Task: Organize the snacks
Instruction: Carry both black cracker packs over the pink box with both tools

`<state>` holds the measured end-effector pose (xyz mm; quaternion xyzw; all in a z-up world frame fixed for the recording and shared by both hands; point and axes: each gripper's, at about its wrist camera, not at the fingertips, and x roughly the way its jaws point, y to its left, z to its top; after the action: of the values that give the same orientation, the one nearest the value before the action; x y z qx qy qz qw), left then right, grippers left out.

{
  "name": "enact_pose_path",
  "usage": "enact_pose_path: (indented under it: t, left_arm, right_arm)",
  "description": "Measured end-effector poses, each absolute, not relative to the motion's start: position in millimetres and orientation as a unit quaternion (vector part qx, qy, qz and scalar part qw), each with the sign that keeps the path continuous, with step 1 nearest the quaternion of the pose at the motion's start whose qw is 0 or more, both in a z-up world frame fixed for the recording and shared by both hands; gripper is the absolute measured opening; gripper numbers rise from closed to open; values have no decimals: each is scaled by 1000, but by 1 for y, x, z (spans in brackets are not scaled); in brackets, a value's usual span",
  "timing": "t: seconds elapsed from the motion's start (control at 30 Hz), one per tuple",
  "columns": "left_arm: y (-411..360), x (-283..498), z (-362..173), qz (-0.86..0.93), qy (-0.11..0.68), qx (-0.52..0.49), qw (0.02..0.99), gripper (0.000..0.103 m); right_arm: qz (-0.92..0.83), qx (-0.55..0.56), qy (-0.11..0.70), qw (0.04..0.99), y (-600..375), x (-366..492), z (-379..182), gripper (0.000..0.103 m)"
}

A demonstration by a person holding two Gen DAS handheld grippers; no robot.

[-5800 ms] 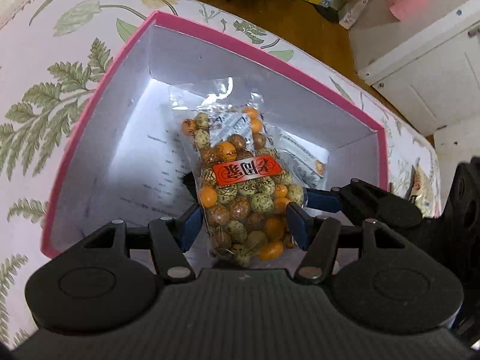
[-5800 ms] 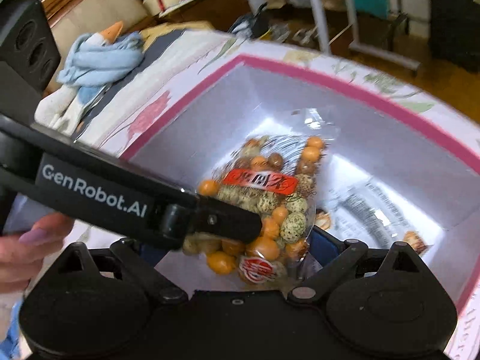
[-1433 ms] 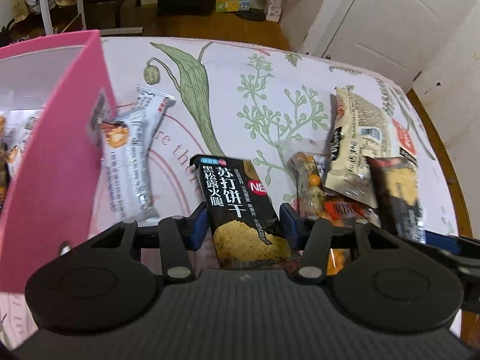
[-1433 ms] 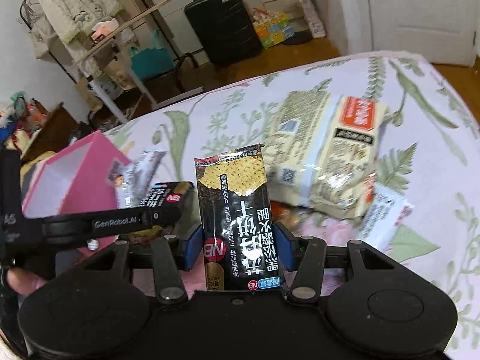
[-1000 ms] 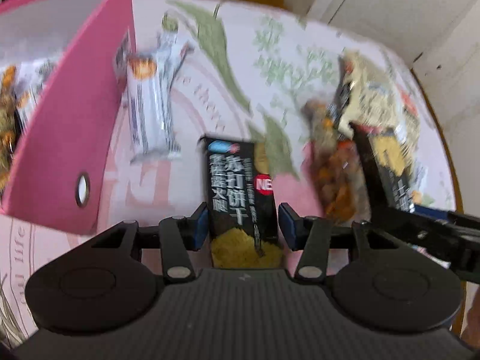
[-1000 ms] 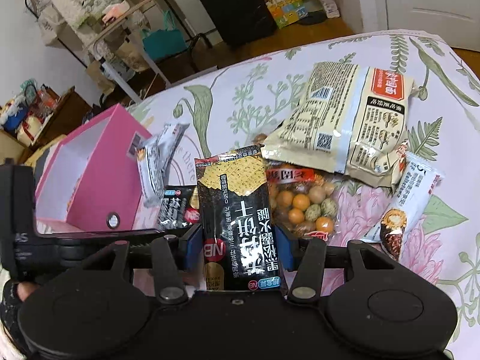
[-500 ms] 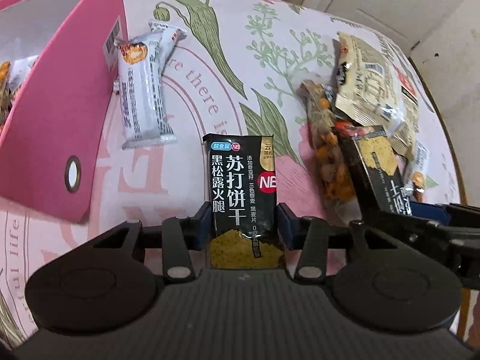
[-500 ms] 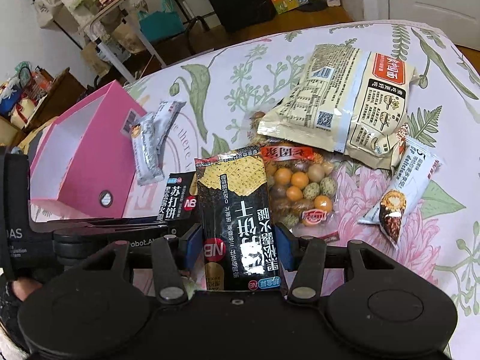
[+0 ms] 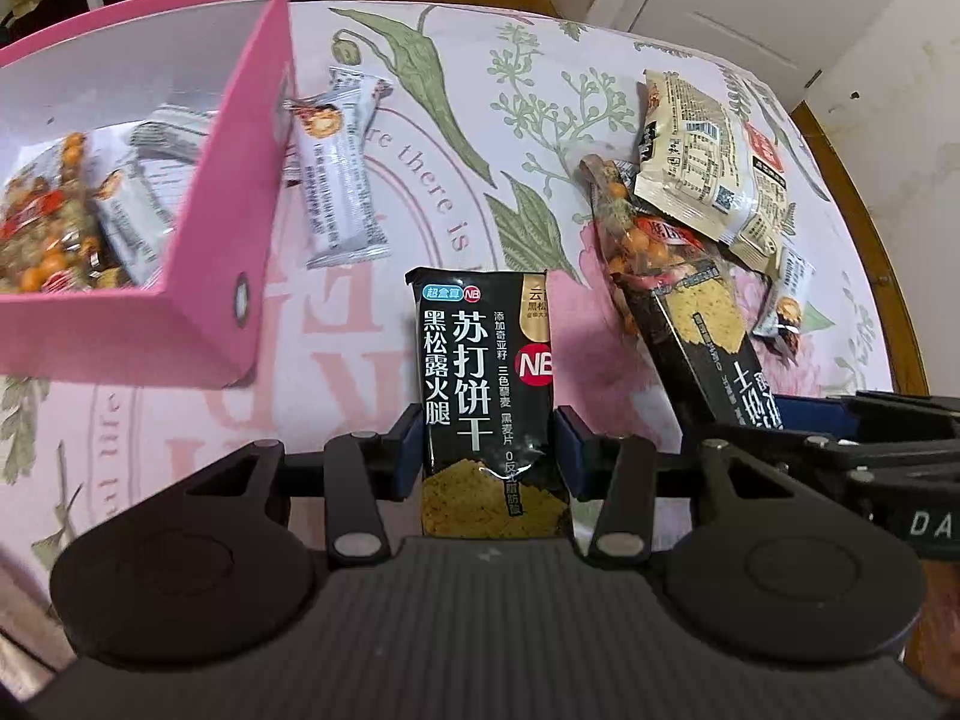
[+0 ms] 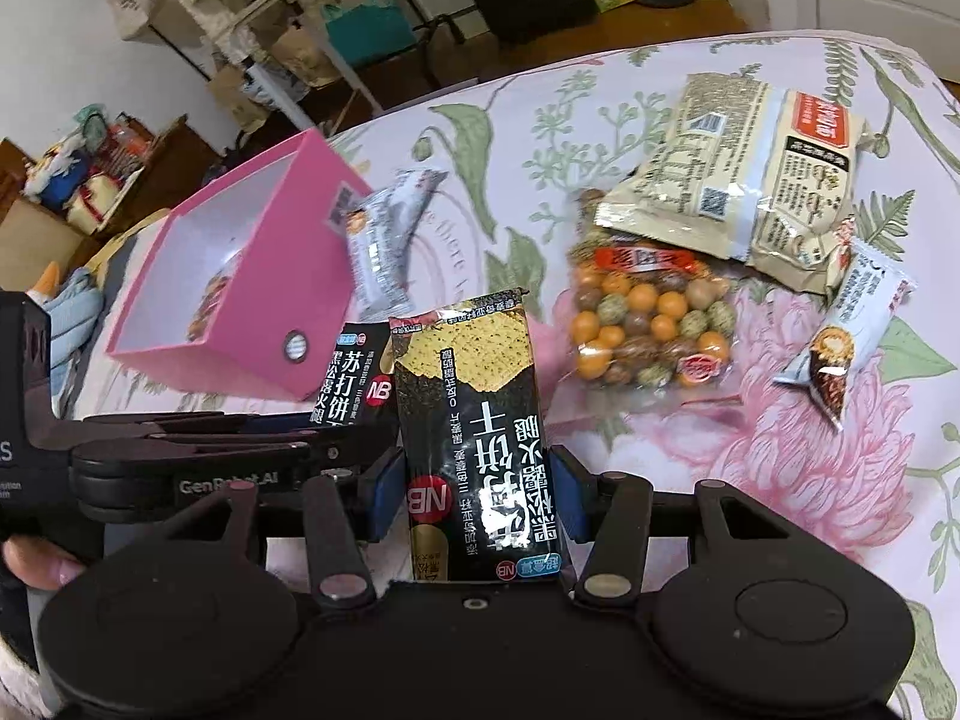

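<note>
Two black cracker packs gripped above a floral tablecloth (image 9: 456, 138), one per gripper. Left gripper (image 9: 486, 456) clamped on a black cracker pack (image 9: 486, 372), blue pads pressed to both long edges, label upright. Right gripper (image 10: 474, 498) clamped on a second black cracker pack (image 10: 474, 420), label upside down, cracker picture at the far end. Seen from the left wrist, that second pack at 3 o'clock, slanted, beside the first.

Pink box (image 9: 222, 192) at 10 o'clock of the left-held pack, open-topped, with a bag of coated nuts (image 9: 42, 228) and a white wrapped snack (image 9: 129, 210) inside. White wrapped bar (image 9: 339, 162) flat on the cloth just outside the box wall, at 11 o'clock of the held pack.

From the right wrist: clear bag of orange and green coated nuts (image 10: 651, 324) at 1 o'clock of the held pack, partly under a large beige snack bag (image 10: 756, 174) farther off at 1 o'clock. Small white snack wrapper (image 10: 852, 330) at 3 o'clock of the nut bag. Fingertip of a hand (image 10: 36, 564) at the lower left edge, on the left gripper's handle.
</note>
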<state>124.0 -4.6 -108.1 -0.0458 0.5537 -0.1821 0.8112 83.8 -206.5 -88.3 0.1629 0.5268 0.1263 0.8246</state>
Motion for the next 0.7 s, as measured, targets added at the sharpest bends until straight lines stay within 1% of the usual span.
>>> enact_pose_path:
  t: [0.17, 0.37, 0.5, 0.7]
  left_arm:
    - [20, 110, -88, -186, 549, -62, 813, 44]
    - [50, 96, -58, -161, 518, -67, 838, 44]
    - [76, 96, -41, -159, 494, -96, 849, 44]
    - [116, 108, -17, -118, 452, -112, 877, 44]
  right_arm:
    - [154, 149, 521, 826, -195, 73, -72, 56]
    - [212, 104, 497, 835, -165, 70, -44, 56]
    - [230, 59, 466, 852, -143, 84, -25, 56]
    - [281, 47, 438, 853, -106, 117, -6, 56]
